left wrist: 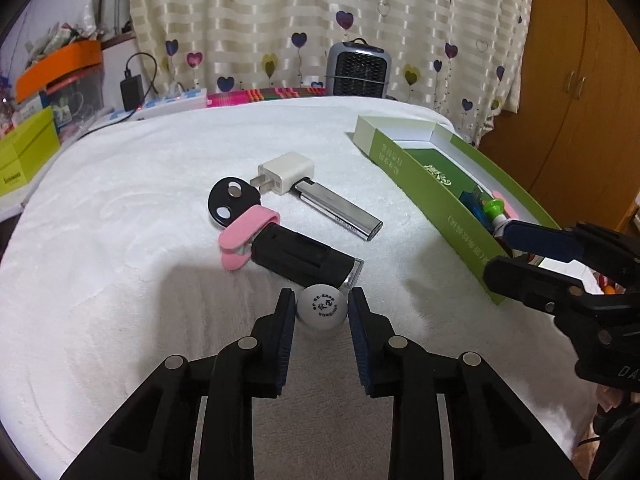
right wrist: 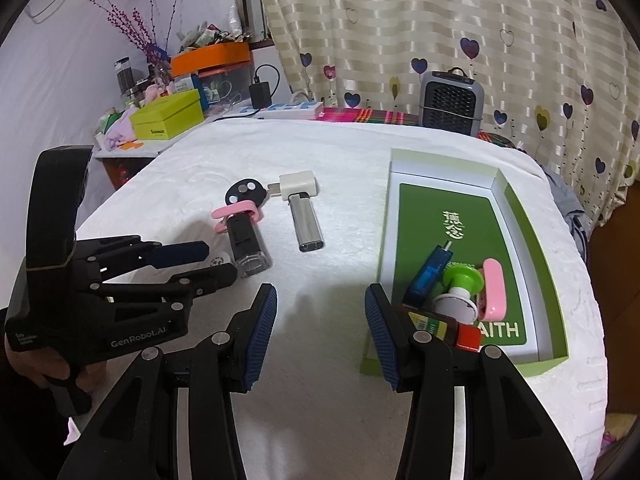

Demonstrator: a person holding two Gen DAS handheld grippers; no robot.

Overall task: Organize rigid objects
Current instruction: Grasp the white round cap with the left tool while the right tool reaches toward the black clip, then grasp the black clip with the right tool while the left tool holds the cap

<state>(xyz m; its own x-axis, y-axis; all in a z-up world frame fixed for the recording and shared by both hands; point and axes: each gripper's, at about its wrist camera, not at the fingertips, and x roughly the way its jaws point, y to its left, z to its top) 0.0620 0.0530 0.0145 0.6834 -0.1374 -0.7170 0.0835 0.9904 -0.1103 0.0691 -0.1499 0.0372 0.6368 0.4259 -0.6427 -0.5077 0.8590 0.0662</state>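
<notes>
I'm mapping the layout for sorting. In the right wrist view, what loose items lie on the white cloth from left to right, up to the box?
Ping-pong ball in the left gripper → pink clip → black stamp-like cylinder → silver lighter → green box.

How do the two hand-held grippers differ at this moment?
The left hand-held gripper has its pads against a white ball; the right hand-held gripper holds nothing. The left one's jaws stand narrow, the right one's wide. The right one is beside the green box; the left one is near the black stamp. Both are black with blue pads.
</notes>
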